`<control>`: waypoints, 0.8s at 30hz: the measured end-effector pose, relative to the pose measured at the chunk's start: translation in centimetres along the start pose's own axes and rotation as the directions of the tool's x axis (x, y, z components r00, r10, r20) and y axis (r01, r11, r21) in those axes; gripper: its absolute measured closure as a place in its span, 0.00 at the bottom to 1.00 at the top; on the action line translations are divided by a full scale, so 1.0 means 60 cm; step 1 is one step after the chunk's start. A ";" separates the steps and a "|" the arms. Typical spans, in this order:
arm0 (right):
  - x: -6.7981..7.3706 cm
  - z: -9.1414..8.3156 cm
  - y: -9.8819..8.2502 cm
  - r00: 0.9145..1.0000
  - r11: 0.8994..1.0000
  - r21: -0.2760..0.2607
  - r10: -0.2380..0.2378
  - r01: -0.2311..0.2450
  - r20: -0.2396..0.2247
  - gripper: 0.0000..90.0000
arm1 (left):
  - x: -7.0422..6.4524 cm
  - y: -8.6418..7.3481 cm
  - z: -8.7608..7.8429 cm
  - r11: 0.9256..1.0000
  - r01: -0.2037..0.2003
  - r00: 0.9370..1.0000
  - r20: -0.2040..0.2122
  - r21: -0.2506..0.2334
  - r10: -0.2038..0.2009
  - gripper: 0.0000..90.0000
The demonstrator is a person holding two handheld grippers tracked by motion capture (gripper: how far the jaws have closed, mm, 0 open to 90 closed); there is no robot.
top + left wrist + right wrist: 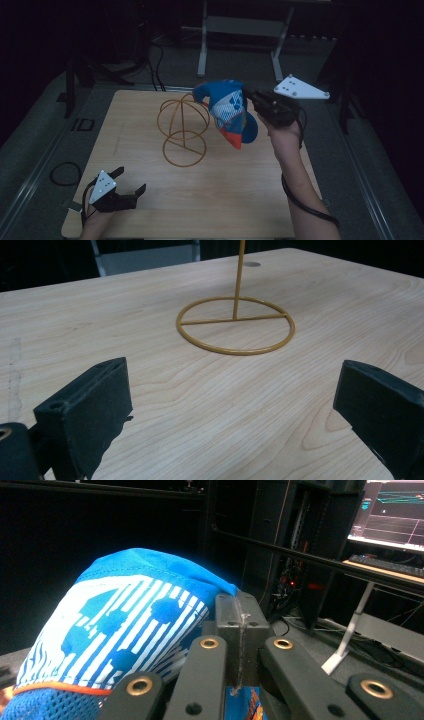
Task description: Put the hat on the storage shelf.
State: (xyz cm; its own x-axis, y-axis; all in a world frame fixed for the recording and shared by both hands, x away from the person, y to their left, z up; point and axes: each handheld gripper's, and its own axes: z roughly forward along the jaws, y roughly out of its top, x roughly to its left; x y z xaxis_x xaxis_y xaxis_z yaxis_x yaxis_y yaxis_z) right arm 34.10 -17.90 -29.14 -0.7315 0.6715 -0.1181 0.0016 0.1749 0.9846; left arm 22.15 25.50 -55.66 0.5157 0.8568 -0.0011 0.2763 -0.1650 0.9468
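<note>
A blue, white and orange cap (227, 111) hangs in the air just right of a gold wire hat stand (183, 127) that rises from the middle of the wooden table (210, 200). My right gripper (248, 95) is shut on the cap's edge; in the right gripper view its jaws meet on the blue fabric (125, 625). My left gripper (130, 182) rests open near the table's front left corner. In the left gripper view the stand's round base (235, 325) lies ahead of the spread jaws, with nothing between them.
A black cable loop (65, 173) lies on the floor left of the table. A white desk frame (240, 30) stands behind it. A lit monitor (395, 510) and keyboard sit far off in the right gripper view.
</note>
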 end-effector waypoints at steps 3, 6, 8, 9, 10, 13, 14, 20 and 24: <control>0.001 0.021 0.010 1.000 1.000 -0.001 0.008 -0.008 -0.008 1.00 | 0.003 -0.003 -0.004 1.000 0.006 1.000 0.000 -0.002 -0.006 0.03; 0.007 0.049 0.019 1.000 1.000 0.007 0.006 -0.006 -0.015 1.00 | 0.007 -0.007 -0.004 1.000 0.006 1.000 0.000 0.005 -0.006 0.03; 0.011 0.066 0.024 1.000 1.000 0.010 0.013 -0.012 -0.025 1.00 | 0.007 -0.007 -0.004 1.000 0.007 1.000 0.001 0.006 -0.007 0.03; 0.015 0.076 0.027 0.999 1.000 0.012 0.013 -0.013 -0.032 1.00 | 0.008 -0.008 -0.004 1.000 0.009 1.000 0.005 0.002 -0.009 0.03; 0.020 0.089 0.031 0.999 1.000 0.017 0.010 -0.009 -0.034 1.00 | 0.009 -0.008 -0.004 1.000 0.008 1.000 0.004 0.004 -0.008 0.03; 0.030 0.109 0.037 0.998 1.000 0.021 0.014 -0.013 -0.054 1.00 | 0.010 -0.008 -0.006 1.000 0.013 1.000 0.008 -0.003 -0.013 0.03; 0.035 0.117 0.039 0.998 1.000 0.025 0.012 -0.011 -0.058 1.00 | 0.012 -0.008 -0.007 1.000 0.017 1.000 0.010 -0.007 -0.017 0.03; 0.084 0.186 0.045 0.993 0.998 0.055 0.004 0.003 -0.119 1.00 | 0.015 -0.010 -0.009 1.000 0.018 1.000 0.020 -0.011 -0.018 0.03; 0.111 0.220 0.035 0.987 0.996 0.092 0.000 0.015 -0.160 1.00 | 0.015 -0.011 -0.010 1.000 0.025 0.999 0.027 -0.011 -0.025 0.03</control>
State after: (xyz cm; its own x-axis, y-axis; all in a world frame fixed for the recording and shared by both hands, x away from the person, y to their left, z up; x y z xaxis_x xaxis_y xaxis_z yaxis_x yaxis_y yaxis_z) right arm 38.21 -3.55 -29.57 -0.8310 0.5479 -0.0958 0.0536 0.2504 0.9667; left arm 21.96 26.66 -56.11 0.5308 0.8469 -0.0334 0.2800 -0.1381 0.9500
